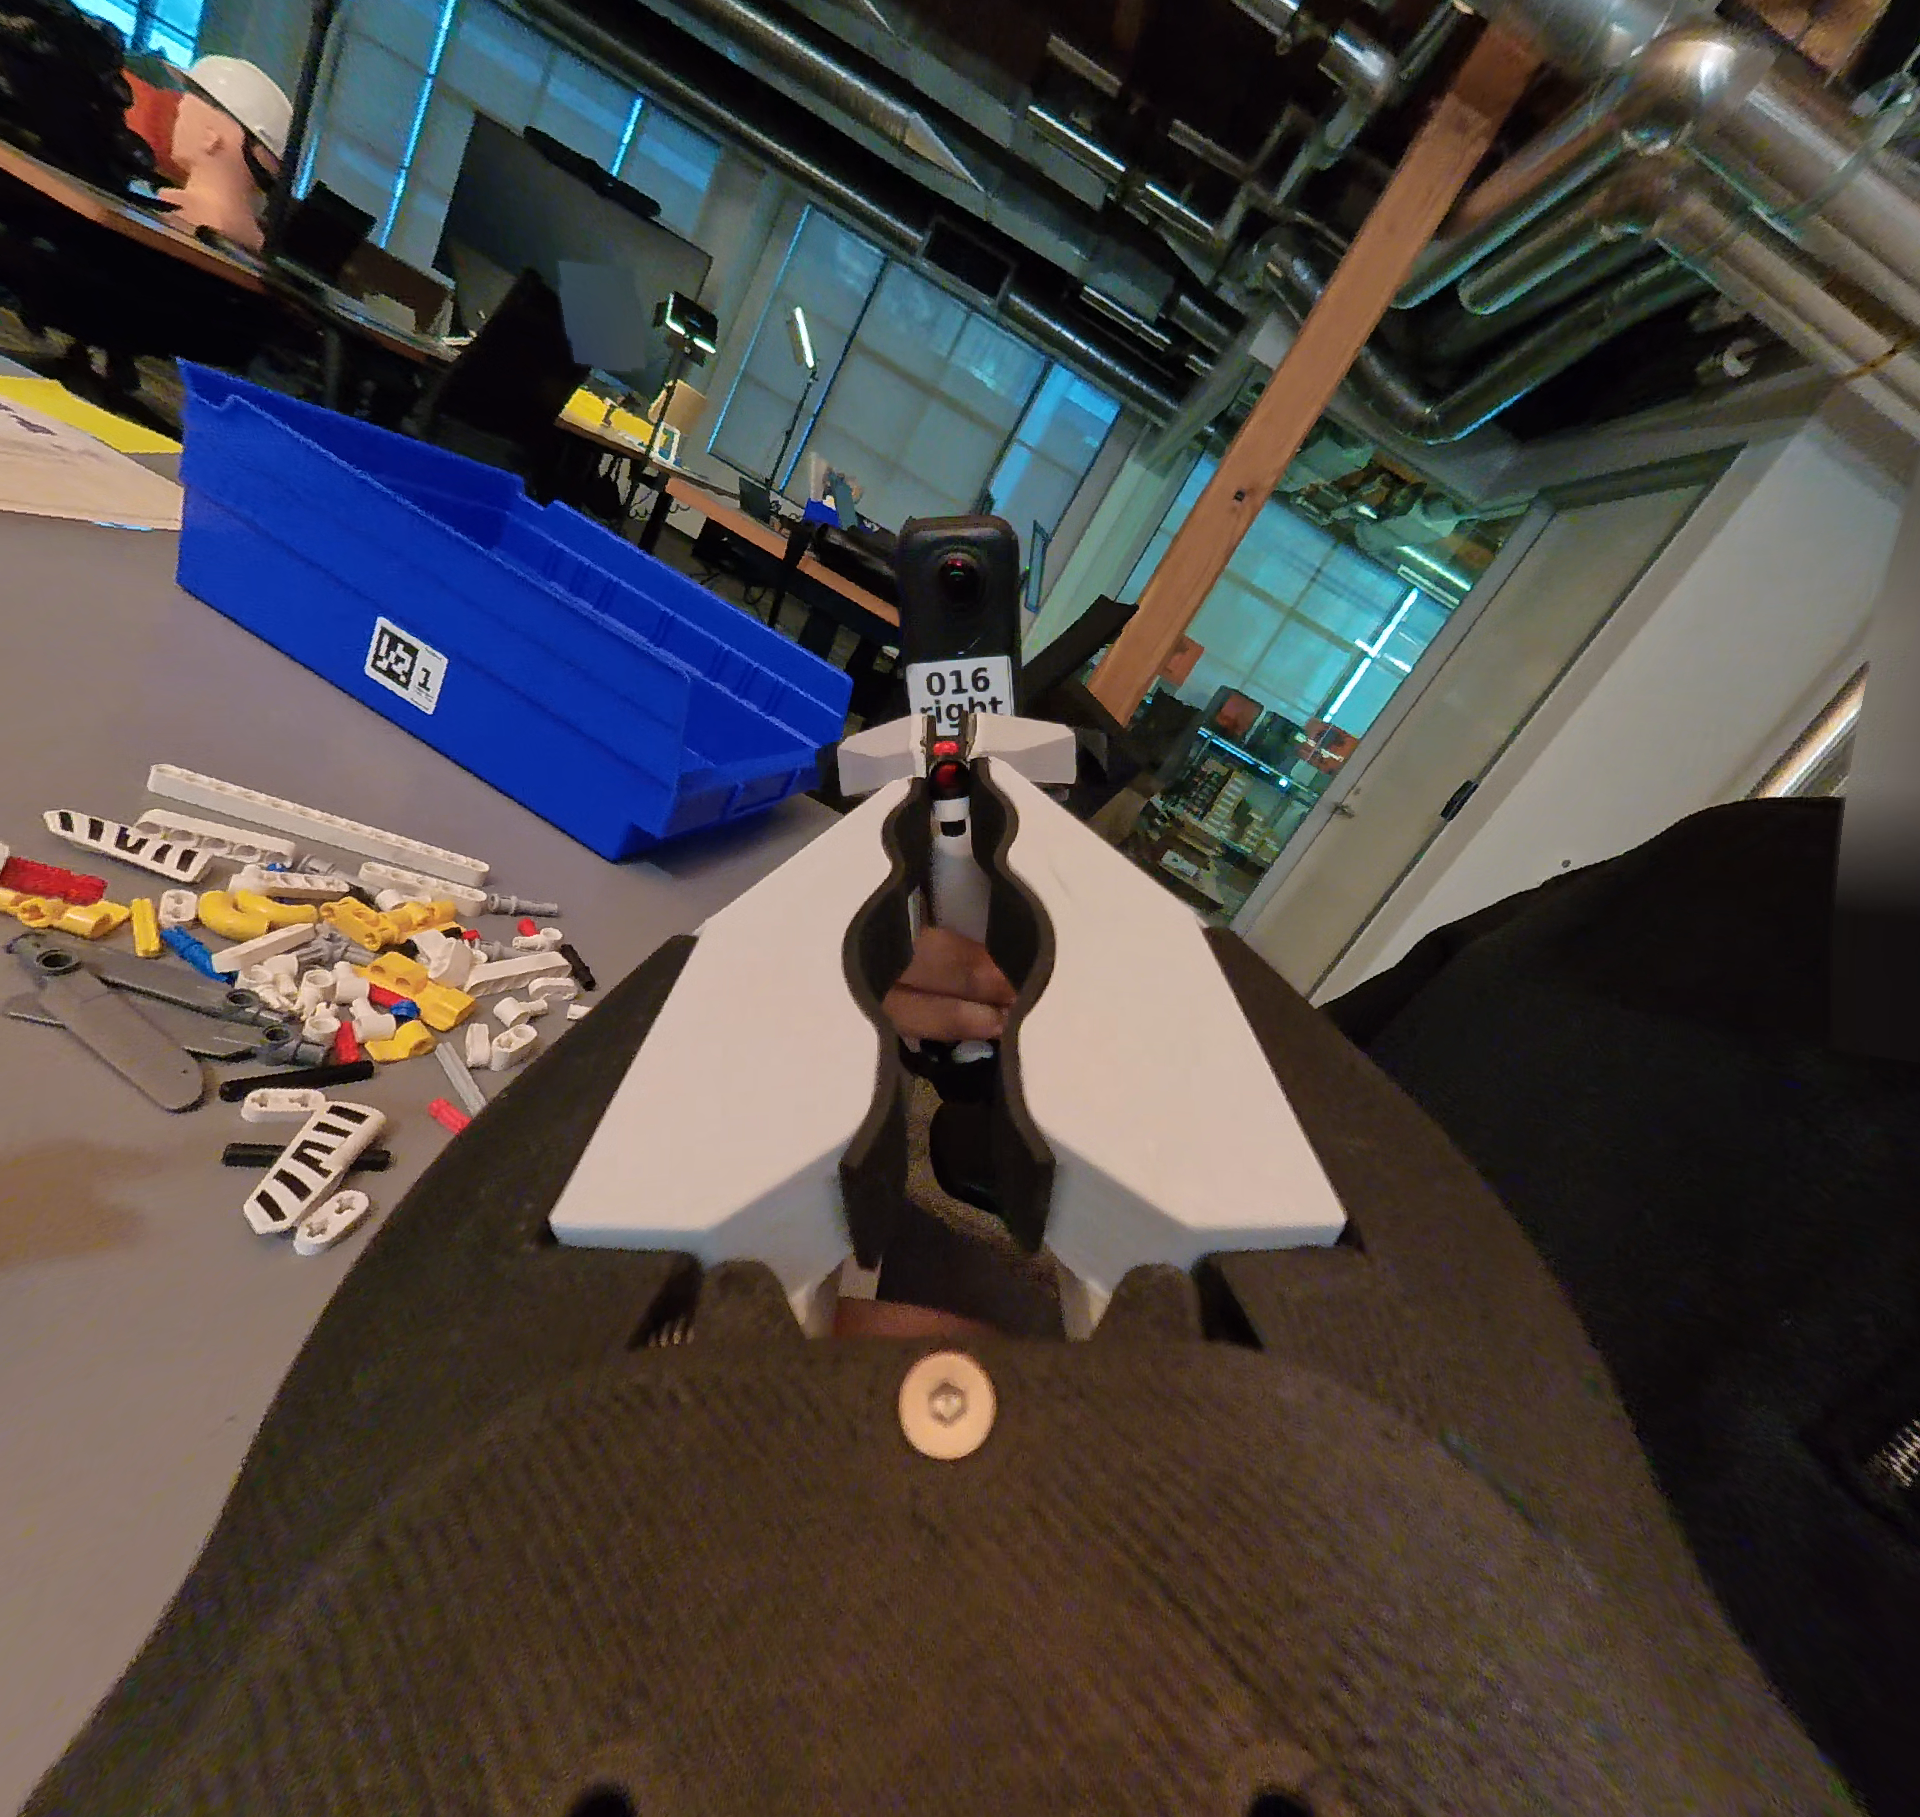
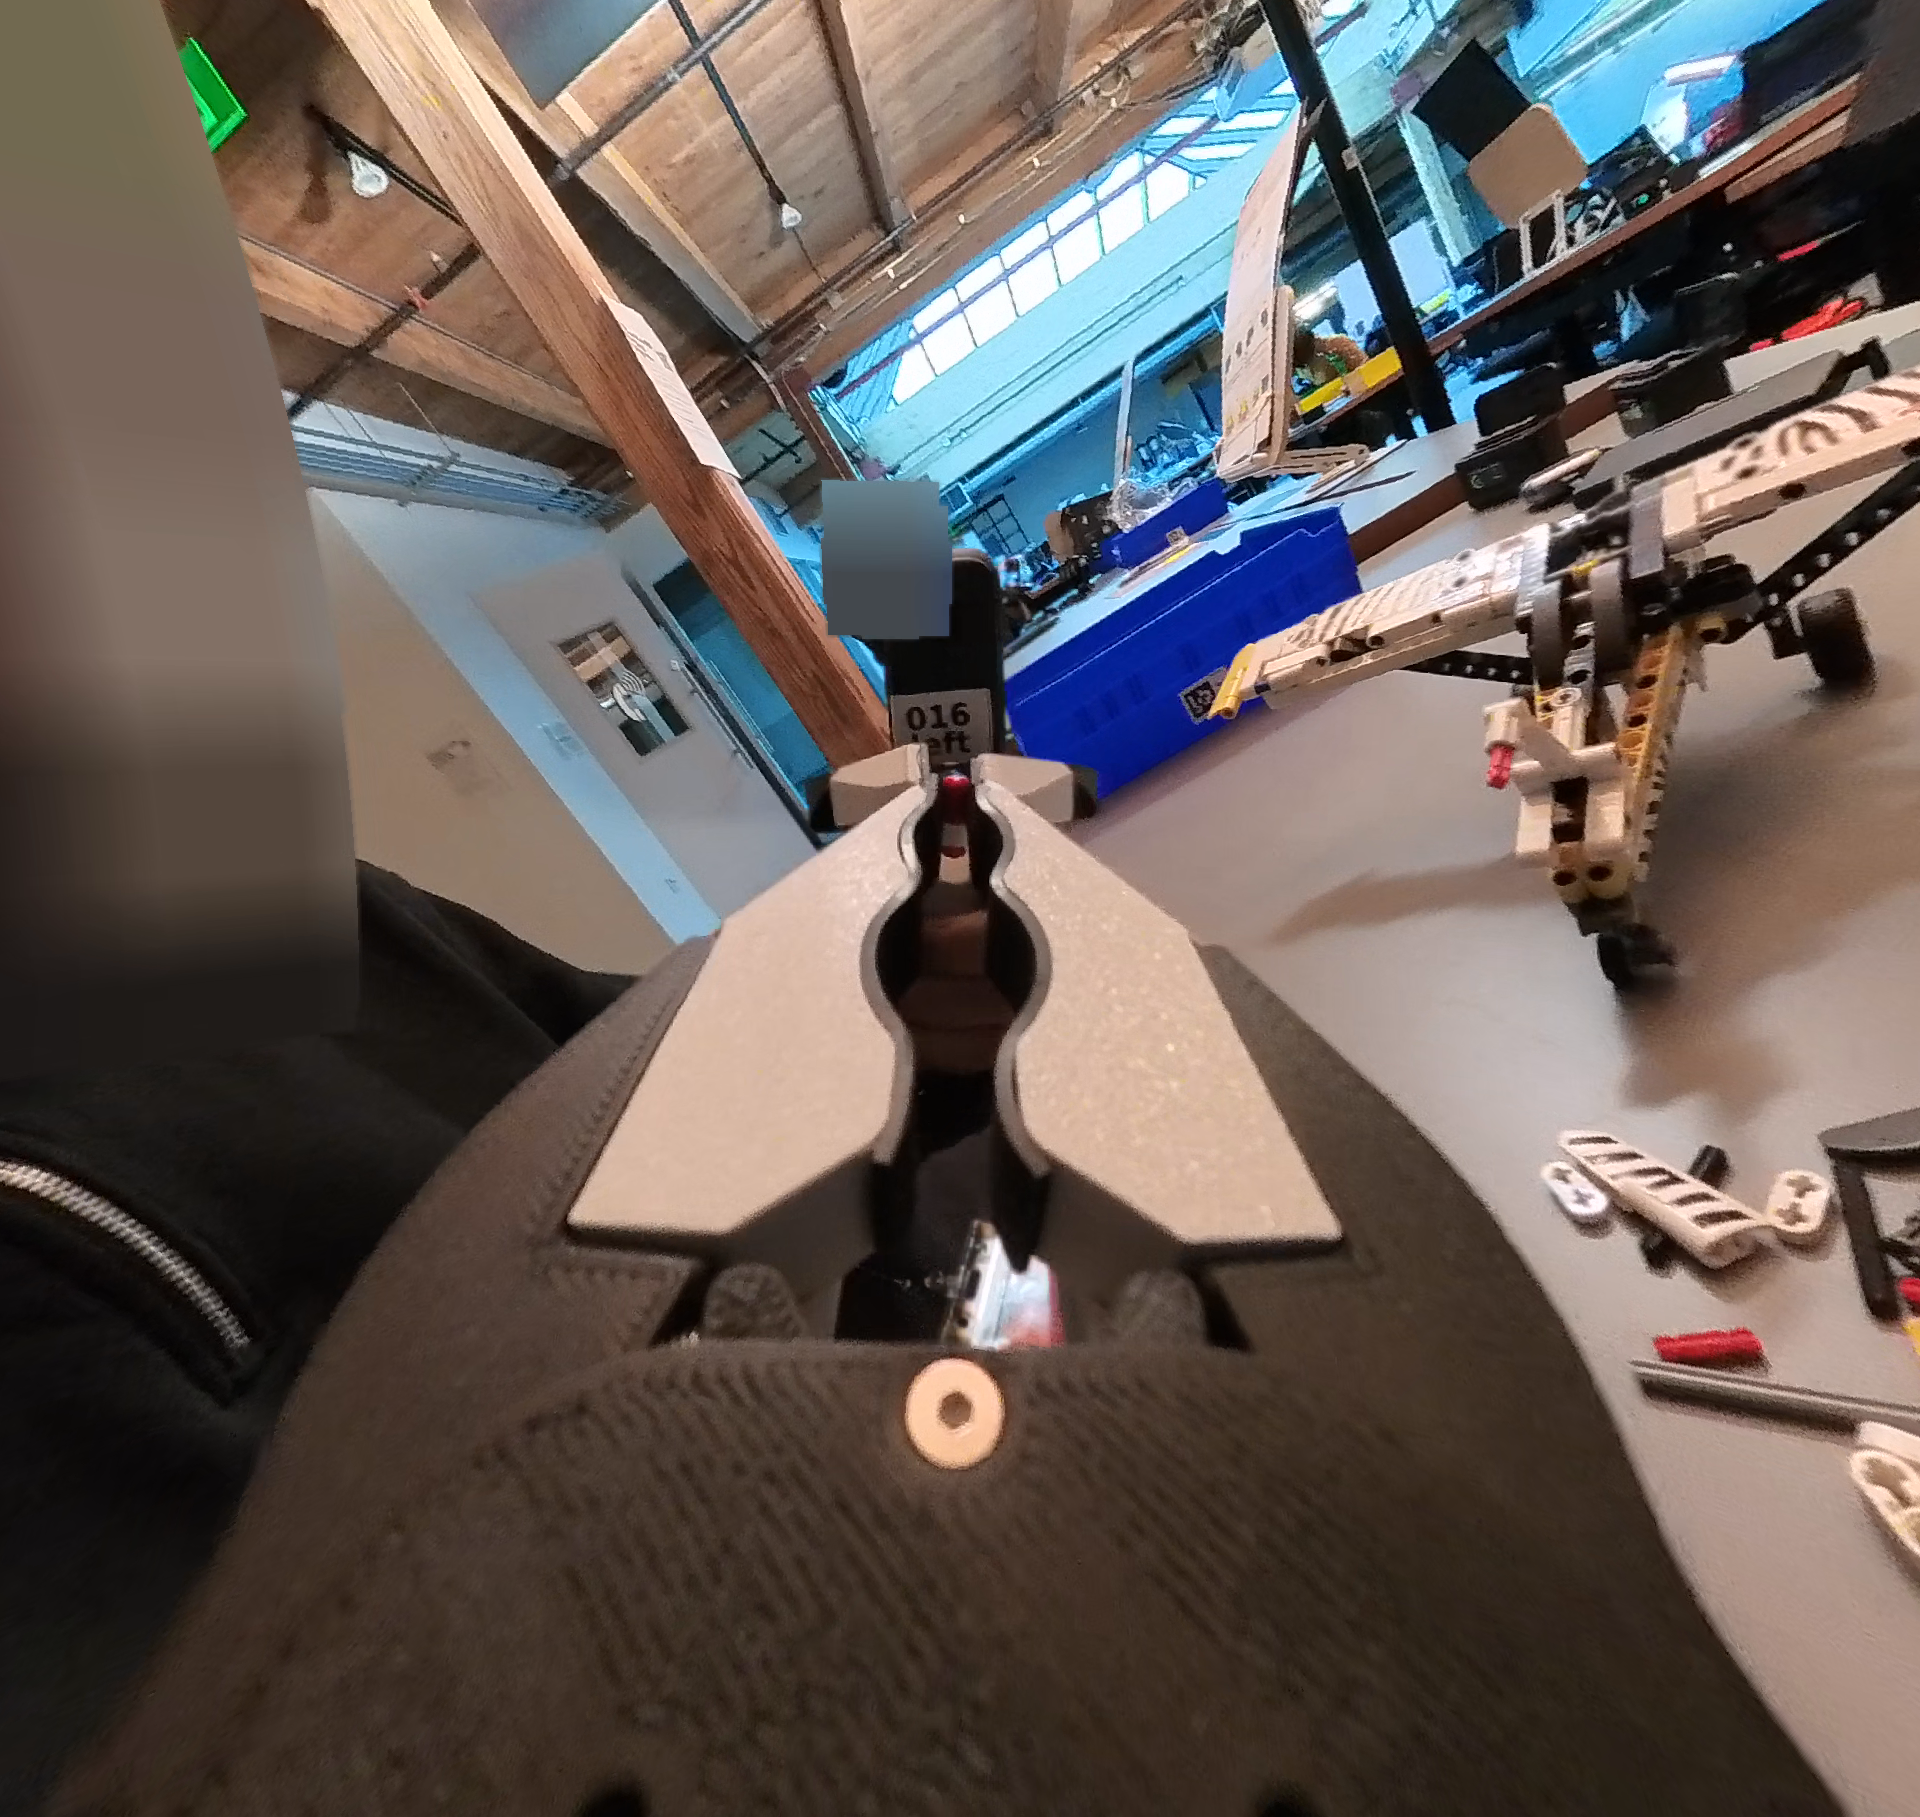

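My two grippers meet tip to tip above the grey table. In the left wrist view my left gripper has its white fingers closed on a small red pin. The right gripper faces it just beyond, with its dark pads pinched on the far red end of the same pin. In the right wrist view my right gripper is closed with the red pin at its tips. The left gripper is directly behind the pin. A hand shows through the gaps between the fingers.
A blue bin stands at the back left, with a pile of loose white, yellow, red and grey building parts before it. In the right wrist view a partly built striped model stands at the right. A second blue bin and scattered parts are nearby. Less than 4 cm separates the two grippers' tips.
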The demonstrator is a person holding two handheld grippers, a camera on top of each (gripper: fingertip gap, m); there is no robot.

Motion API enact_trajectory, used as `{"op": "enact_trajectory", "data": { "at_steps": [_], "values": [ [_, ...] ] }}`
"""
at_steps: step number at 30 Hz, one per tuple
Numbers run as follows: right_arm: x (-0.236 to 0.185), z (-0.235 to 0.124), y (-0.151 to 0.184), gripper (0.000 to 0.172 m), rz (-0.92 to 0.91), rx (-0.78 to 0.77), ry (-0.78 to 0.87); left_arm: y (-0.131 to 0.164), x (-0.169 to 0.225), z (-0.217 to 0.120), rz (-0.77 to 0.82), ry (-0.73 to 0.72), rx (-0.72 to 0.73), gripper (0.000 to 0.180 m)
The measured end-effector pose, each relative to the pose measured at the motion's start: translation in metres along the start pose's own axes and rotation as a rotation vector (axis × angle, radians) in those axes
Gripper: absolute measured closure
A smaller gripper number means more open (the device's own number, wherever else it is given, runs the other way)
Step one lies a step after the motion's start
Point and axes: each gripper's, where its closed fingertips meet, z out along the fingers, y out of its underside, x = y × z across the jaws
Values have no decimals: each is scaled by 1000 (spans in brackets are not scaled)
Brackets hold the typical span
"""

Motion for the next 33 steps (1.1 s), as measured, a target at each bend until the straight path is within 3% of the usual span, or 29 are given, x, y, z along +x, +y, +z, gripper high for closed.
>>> {"op": "enact_trajectory", "data": {
  "at_steps": [17,28,33],
  "values": [
    [5,-2,-3,171,114,68,-28,4,-3,4,8,-39,-8,175],
    [0,-5,-17,172,139,200,10,-2,2,12,2,-119,142,174],
    [-3,-4,-19,172,134,219,27,-2,4,13,137,-180,77,173]
  ]
}}
